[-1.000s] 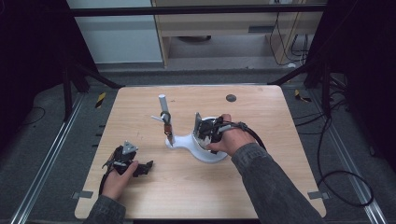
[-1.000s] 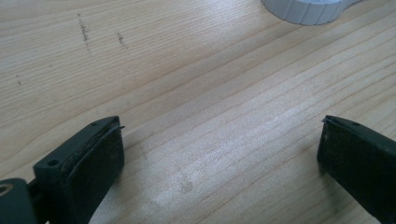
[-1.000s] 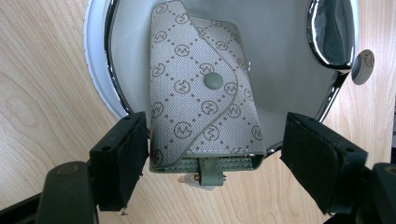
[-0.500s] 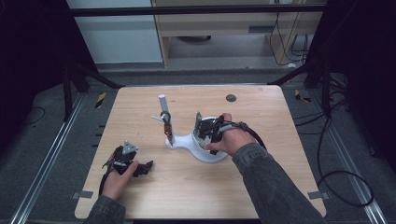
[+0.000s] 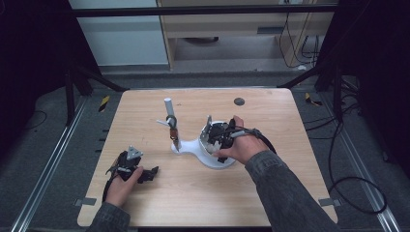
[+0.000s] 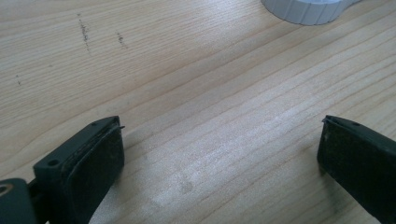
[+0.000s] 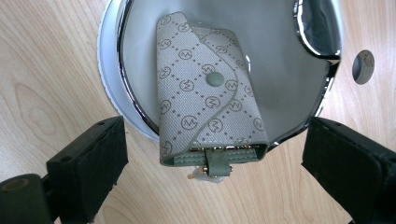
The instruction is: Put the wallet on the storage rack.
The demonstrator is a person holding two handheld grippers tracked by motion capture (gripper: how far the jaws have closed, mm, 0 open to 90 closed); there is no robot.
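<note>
A grey-green patterned key pouch (image 7: 205, 93) with a snap button lies in the round chrome-rimmed dish (image 7: 289, 70) of a white stand (image 5: 193, 146), its lower end hanging over the rim. My right gripper (image 7: 215, 140) hovers over it, also seen at the dish in the high view (image 5: 212, 135). Its jaws have just been opening; they stand wide on either side of the pouch's end without touching it. My left gripper (image 5: 147, 174) rests low at the table's front left, open, with bare wood between its jaws (image 6: 219, 140).
A pale upright post (image 5: 169, 116) rises from the stand's left end with a small brown item (image 5: 173, 133) hanging on it. A dark round disc (image 5: 239, 101) is set in the wooden tabletop (image 5: 270, 193) behind the dish. The table's edges drop to a dark floor.
</note>
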